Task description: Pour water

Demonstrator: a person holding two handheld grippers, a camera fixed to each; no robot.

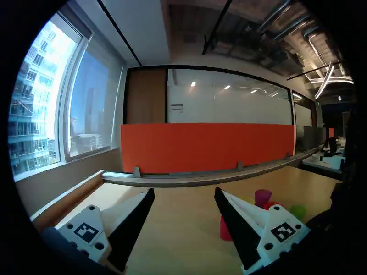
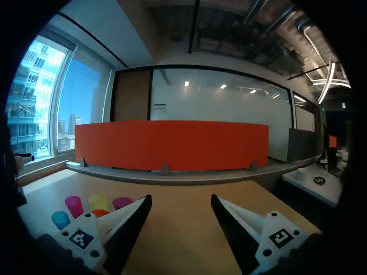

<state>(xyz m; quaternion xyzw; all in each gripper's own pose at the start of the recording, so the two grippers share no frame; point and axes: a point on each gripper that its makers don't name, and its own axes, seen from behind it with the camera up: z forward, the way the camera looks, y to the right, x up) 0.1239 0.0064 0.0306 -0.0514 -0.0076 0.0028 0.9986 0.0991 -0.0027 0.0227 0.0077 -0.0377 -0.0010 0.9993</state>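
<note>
Several small coloured plastic cups stand on the wooden desk. In the right gripper view a blue cup (image 2: 60, 219), a pink cup (image 2: 74, 206), a yellow cup (image 2: 97, 201), a purple cup (image 2: 122, 202) and an orange cup (image 2: 99, 213) sit at lower left, partly behind the left finger. My right gripper (image 2: 180, 201) is open with nothing between its fingers. In the left gripper view a purple cup (image 1: 263, 197), a red cup (image 1: 224, 229) and a green cup (image 1: 298, 211) peek out around the right finger. My left gripper (image 1: 184, 195) is open and holds nothing.
An orange divider panel (image 2: 172, 144) on a grey rail closes off the far edge of the desk (image 2: 183, 229). Large windows (image 1: 46, 114) are at the left. Another desk (image 2: 316, 181) with dark items stands at the right. A glass wall rises behind the divider.
</note>
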